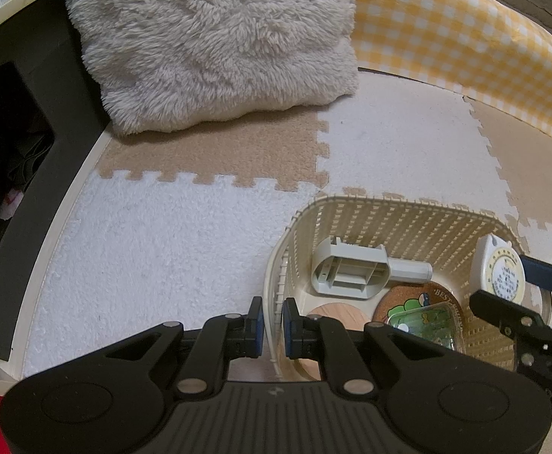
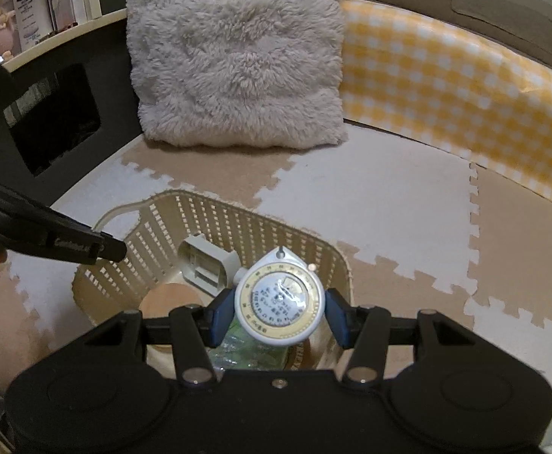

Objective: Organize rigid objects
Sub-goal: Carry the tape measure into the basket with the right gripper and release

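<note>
Round white dial timer (image 2: 279,304) with yellow ring, clamped by right gripper (image 2: 279,314) above basket (image 2: 207,212); left gripper (image 1: 273,327) pinches basket rim; bare mat (image 2: 389,204) beyond.

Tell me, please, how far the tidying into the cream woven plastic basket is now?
Already inside the cream woven plastic basket: a grey plastic holder, round coasters and a green packet. The left gripper pinches the basket wall. The right gripper holds a round white dial above it; release remains.
</note>
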